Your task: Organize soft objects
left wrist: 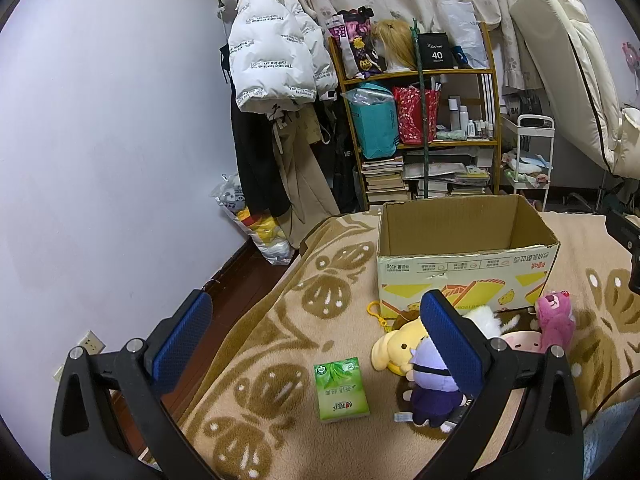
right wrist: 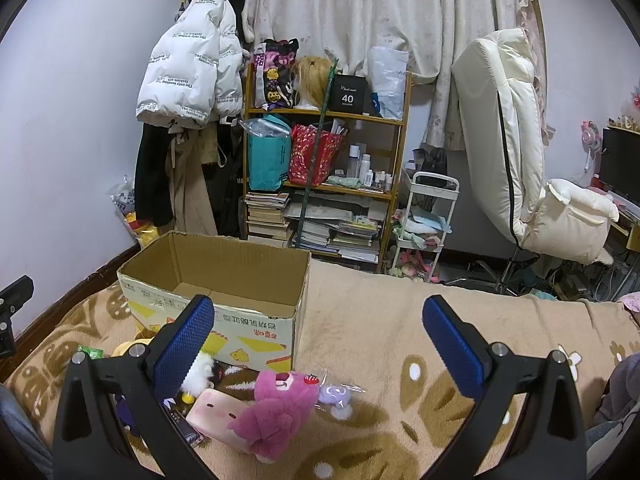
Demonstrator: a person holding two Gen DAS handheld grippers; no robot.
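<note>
Two grippers hover over the bed, both with jaws spread wide and nothing between them. The left gripper (left wrist: 316,336) looks down on a green tissue pack (left wrist: 341,389) lying flat on the blanket (left wrist: 280,320). At 3 o'clock of the pack sit a yellow plush (left wrist: 394,350) and a purple doll (left wrist: 430,388), touching each other, partly behind the right blue pad. The right gripper (right wrist: 318,340) hangs above a pink bear (right wrist: 276,412) leaning on a pink pig cushion (right wrist: 214,412), with a small lilac charm (right wrist: 336,394) just beside the bear at 3 o'clock. At 12 o'clock of the toys stands the open box (right wrist: 256,324), its inside bare as far as visible. Behind the bed stands a shelf (right wrist: 324,112).
</note>
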